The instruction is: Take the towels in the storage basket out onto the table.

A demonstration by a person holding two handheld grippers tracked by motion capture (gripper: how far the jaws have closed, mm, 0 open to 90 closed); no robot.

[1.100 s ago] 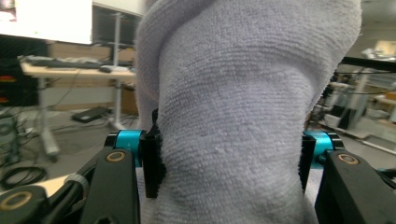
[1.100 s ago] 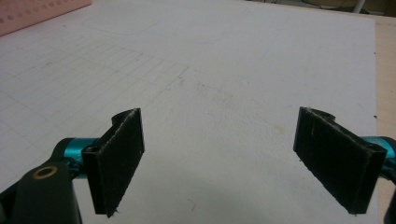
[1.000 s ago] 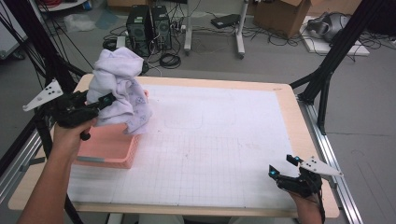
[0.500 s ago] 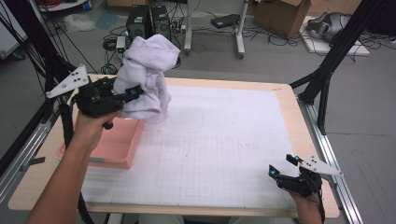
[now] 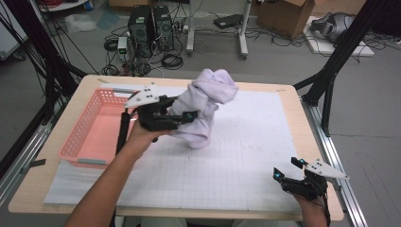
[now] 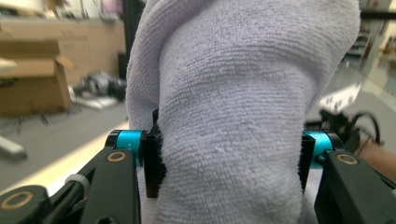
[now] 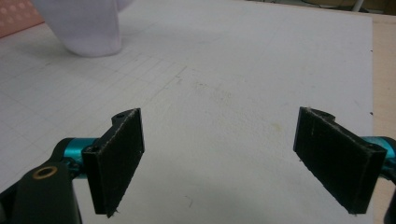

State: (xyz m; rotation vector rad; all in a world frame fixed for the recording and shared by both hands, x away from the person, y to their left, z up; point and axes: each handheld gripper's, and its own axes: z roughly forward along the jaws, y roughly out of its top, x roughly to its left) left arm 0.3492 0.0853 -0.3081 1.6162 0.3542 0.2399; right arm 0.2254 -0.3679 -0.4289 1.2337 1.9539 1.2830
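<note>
Left tongs [image 5: 188, 117] clamp bunched towel [image 5: 208, 101] above desk [image 5: 246, 156] beside basket [image 5: 101, 123], for spreading; right tongs [image 7: 219, 158] wide, idle

1. Laundry basket [image 5: 97, 132] on the table [image 5: 283, 94], at its left side, partly on the grid mat [image 5: 246, 156].
2. Towel [image 5: 205, 106] just right of the basket, above the mat, clamped in the left gripper [image 5: 182, 118].
3. Right gripper [image 5: 288, 176] well right of the basket, near the table's front right corner.
4. Computer towers [image 5: 151, 23] on the floor behind the table.
</note>
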